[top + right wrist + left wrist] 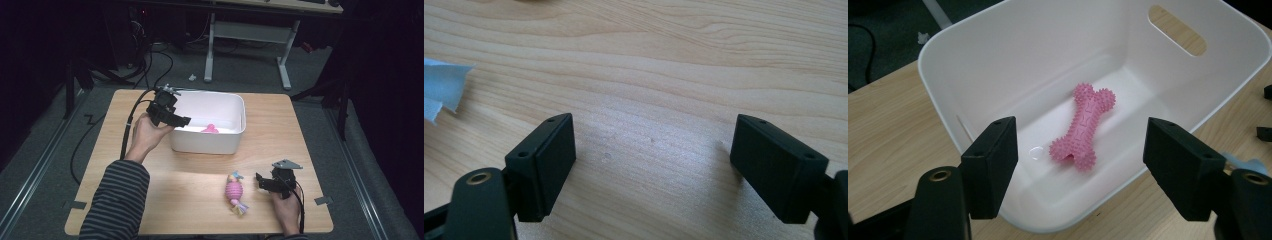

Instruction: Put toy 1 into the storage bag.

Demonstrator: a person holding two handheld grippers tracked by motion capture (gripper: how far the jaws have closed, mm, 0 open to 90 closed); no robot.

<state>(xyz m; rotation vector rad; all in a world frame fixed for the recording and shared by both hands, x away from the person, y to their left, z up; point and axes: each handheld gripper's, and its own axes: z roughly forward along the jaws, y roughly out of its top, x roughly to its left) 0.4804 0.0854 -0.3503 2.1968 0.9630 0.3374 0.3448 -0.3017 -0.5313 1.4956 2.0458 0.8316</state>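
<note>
A pink spiky bone toy lies on the floor of the white bin, and its tip peeks over the bin's front wall in the high view. My left gripper hovers over the bin's left rim, open and empty, jaws wide apart above the bone. A pink ribbed toy with blue and yellow ends lies on the table near the front. My right gripper rests just right of it, open over bare wood, with a blue scrap of the toy at the left edge.
The wooden table has free room left of the bin and along the front left. A person's striped sleeve comes in at the bottom left. A desk frame and cables stand on the floor behind.
</note>
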